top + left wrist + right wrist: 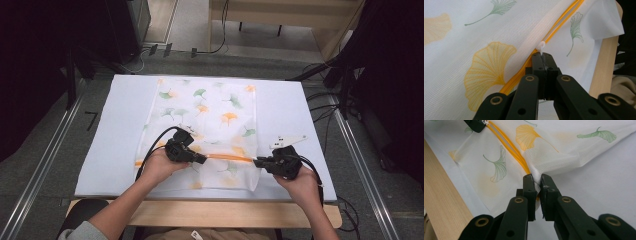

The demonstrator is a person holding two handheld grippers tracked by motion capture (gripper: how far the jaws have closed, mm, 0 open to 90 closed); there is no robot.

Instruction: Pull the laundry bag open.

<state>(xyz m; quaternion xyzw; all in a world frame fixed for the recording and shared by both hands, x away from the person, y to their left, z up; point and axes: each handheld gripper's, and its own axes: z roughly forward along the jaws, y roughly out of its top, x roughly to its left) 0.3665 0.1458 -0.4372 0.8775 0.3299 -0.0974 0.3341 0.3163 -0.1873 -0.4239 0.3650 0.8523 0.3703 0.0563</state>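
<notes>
A white mesh bag (210, 115) printed with green and orange ginkgo leaves lies flat on the table. Its orange zipper (230, 158) runs across the near part and is pulled taut between my two grippers. My left gripper (202, 159) is shut on the small white zipper pull (541, 47), which sticks out just past the left gripper (544, 61) tips. My right gripper (257, 162) pinches the bag's fabric at the zipper's right end. In the right gripper view the mesh bunches between the right gripper (537, 182) jaws, and the zipper (509, 147) leads off to the left gripper (477, 125).
A white cloth (125, 130) covers the table, and a wooden edge (225, 212) shows at the near side. Cables (325, 100) and dark stands sit on the floor to the right. Metal rails (45, 165) run beside the table.
</notes>
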